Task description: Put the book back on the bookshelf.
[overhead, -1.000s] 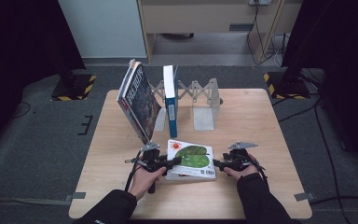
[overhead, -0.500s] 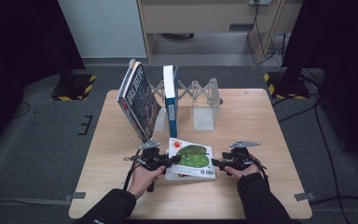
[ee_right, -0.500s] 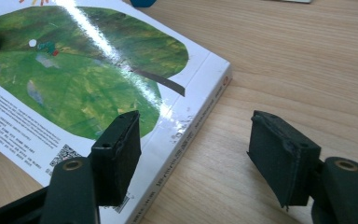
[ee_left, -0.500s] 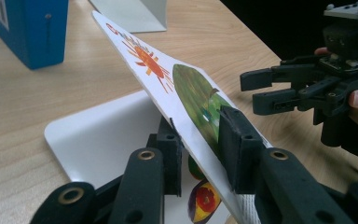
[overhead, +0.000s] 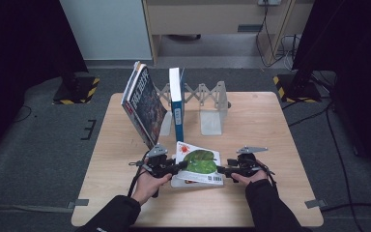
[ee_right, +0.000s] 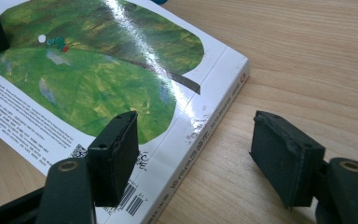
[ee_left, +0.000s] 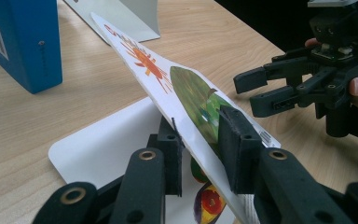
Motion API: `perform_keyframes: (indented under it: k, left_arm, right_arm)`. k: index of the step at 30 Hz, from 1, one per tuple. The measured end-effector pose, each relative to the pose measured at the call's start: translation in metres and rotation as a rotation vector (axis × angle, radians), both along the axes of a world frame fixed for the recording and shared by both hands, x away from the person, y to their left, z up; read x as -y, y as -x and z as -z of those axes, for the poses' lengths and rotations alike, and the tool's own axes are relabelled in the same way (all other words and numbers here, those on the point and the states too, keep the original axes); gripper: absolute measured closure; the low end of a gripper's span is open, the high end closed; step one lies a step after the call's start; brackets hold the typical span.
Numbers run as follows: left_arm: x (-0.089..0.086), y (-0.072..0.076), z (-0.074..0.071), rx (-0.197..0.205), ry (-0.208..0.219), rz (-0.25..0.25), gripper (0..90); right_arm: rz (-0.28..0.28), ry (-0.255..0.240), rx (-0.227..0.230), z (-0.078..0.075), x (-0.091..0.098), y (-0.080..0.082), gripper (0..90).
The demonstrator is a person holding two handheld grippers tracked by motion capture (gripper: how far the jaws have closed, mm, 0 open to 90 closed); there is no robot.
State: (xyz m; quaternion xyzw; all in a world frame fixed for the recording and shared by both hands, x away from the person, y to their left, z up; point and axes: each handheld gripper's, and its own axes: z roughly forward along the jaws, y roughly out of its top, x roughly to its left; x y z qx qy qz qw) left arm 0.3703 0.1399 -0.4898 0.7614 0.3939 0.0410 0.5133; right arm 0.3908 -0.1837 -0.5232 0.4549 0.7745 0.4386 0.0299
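Change since a second ago: the left gripper (overhead: pixel 176 166) has been closing its fingers (ee_left: pixel 238 140) and now has them clamped on the front cover of the picture book (overhead: pixel 199 164), which has lifted off the pages and tilts up on that side. The right gripper (overhead: pixel 224 171) has been opening its fingers (ee_right: pixel 116 154), with the book's spine edge between them.

Surface: a light wooden bench (overhead: pixel 265 125) with a square top, set on grey carpet. Black-and-yellow striped bases (overhead: pixel 75 92) stand on the floor at the left and right of its far side; a pale cabinet and cables lie beyond.

Items on the bench:
- Picture book, white cover with a green leaf, at the near middle, between the two grippers. Its lower pages lie flat on the wood.
- Metal expanding book rack (overhead: pixel 207 104) at the far middle.
- Blue book (overhead: pixel 176 106) upright in the rack.
- Dark-covered book (overhead: pixel 145 108) leaning to the left, just beside the blue one.

Hands: both forearms in dark sleeves enter from the near edge. The left hand (overhead: pixel 149 182) holds its gripper pointing inward at the book's left side. The right hand (overhead: pixel 253 175) holds its gripper level, pointing inward at the book's right side; its fingers stand apart, one over the cover near the barcode, the other over bare wood, neither pressing.
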Motion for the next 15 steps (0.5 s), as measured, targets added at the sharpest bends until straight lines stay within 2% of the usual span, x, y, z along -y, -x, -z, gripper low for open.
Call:
perform_keyframes:
  k: [7, 10, 15]
  left_arm:
    - [0.0010, 0.0021, -0.0063, 0.044, -0.019, 0.029, 70.2]
    - [0.0002, 0.0018, -0.0055, 0.018, -0.016, 0.016, 70.2]
    - [-0.0018, -0.0036, -0.0036, -0.059, 0.033, -0.009, 69.5]
  right_arm:
    - [-0.011, -0.036, -0.006, 0.0002, -0.0014, -0.0003, 30.8]
    - [-0.011, -0.035, -0.010, 0.0011, -0.0025, -0.0006, 30.7]
    - [-0.014, -0.034, -0.012, 0.0015, -0.0033, -0.0008, 30.7]
